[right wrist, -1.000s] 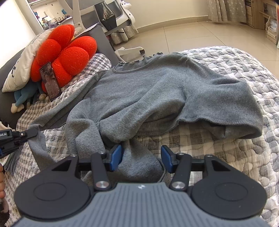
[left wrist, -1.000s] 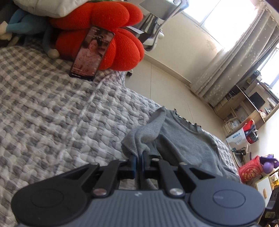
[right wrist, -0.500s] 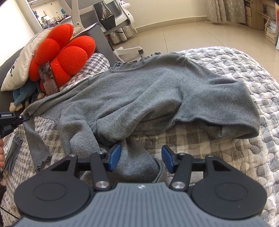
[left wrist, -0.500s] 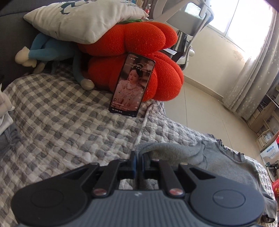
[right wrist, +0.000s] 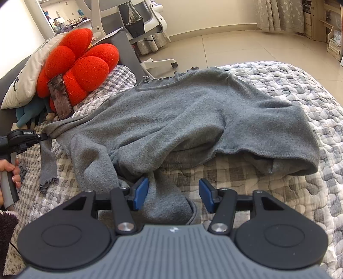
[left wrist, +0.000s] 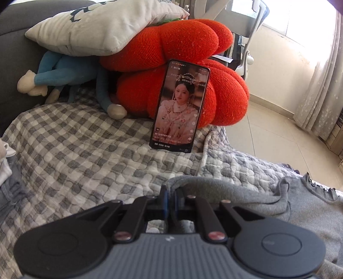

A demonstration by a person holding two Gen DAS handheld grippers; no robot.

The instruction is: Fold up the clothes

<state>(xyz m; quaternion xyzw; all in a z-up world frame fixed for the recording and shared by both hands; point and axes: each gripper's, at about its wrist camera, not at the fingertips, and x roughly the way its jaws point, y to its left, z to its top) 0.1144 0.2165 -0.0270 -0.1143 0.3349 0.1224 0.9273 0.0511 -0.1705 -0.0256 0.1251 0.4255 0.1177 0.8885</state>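
A checked quilt [right wrist: 300, 90] bears the grey sweater [right wrist: 193, 120], phone [left wrist: 180, 107] and cushions [left wrist: 182, 55].

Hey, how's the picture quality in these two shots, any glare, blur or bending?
Left wrist view: the window is blown out white, the phone stays sharp, and the floor line curves from the fisheye. Right wrist view: even daylight, the grey sweater crisp with a soft shadow under its hem, and the quilt bulges toward the edges.
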